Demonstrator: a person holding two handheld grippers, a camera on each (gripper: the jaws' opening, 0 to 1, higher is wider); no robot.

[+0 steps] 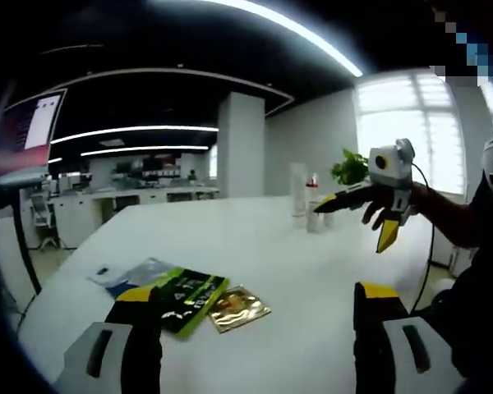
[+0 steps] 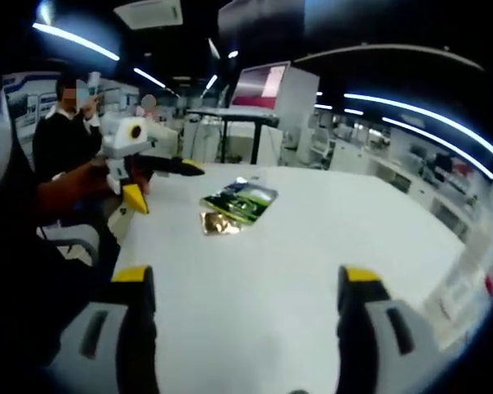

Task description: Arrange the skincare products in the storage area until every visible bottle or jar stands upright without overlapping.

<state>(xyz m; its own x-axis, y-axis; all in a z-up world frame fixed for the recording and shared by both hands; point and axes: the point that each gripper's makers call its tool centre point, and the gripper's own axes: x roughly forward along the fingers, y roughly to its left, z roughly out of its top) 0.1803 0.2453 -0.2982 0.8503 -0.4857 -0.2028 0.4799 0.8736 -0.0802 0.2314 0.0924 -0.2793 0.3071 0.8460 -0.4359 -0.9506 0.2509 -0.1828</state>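
Observation:
At the far side of the white table (image 1: 279,254) stand a tall clear bottle (image 1: 298,190) and a smaller bottle with a red cap (image 1: 313,207), both upright. My right gripper (image 1: 351,228) hovers open just right of them, held by a hand. My left gripper (image 1: 255,328) is open over the near table edge with nothing between its jaws. In the right gripper view, my right gripper (image 2: 246,295) is open above the bare table (image 2: 329,238), the left gripper (image 2: 171,190) hangs open at the left, and blurred pale bottles (image 2: 464,283) sit at the far right edge.
A green packet (image 1: 185,300), a gold packet (image 1: 238,308) and a grey-blue packet (image 1: 135,272) lie flat near the left jaw. The green packet (image 2: 240,199) and gold packet (image 2: 222,220) also lie mid-table. A potted plant (image 1: 349,168) stands behind the bottles. A person (image 2: 62,131) sits beyond the table.

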